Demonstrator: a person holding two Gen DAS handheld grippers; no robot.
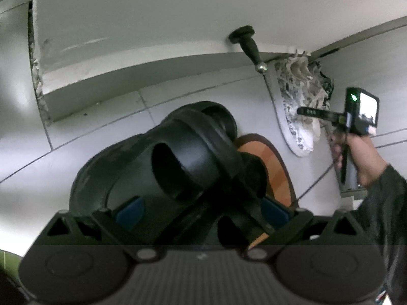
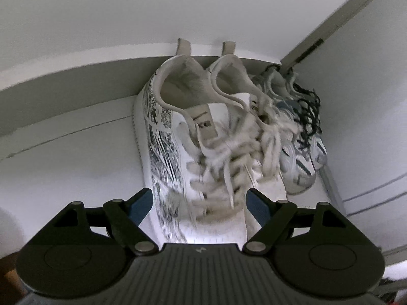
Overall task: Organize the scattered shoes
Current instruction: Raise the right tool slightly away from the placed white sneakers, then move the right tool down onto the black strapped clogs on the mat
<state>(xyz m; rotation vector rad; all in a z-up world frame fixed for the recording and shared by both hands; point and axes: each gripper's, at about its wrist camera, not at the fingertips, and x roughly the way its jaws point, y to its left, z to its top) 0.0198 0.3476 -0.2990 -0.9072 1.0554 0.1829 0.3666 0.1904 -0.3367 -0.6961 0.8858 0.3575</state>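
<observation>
In the left wrist view, the left claw is clamped on a black sandal above the floor; a strap grip could slip. In the right wrist view, the right claw stands apart around white sneakers, heels toward the wall, toes toward the camera.

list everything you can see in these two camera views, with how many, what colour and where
sandal: one, black, between the left gripper's fingers, above the floor
insole: one, orange with dark rim, behind the sandal
patterned sneakers: two, white with black print, side by side against the wall
grey sneakers: two, white and grey-blue with dark laces, beside the patterned pair
doorstop: one, black with metal tip, on the baseboard
floor: white tiles
left gripper: black, blue pads, around the sandal
right gripper: black, blue pads, open over the patterned pair
hand: one, dark sleeve, holding the right gripper
</observation>
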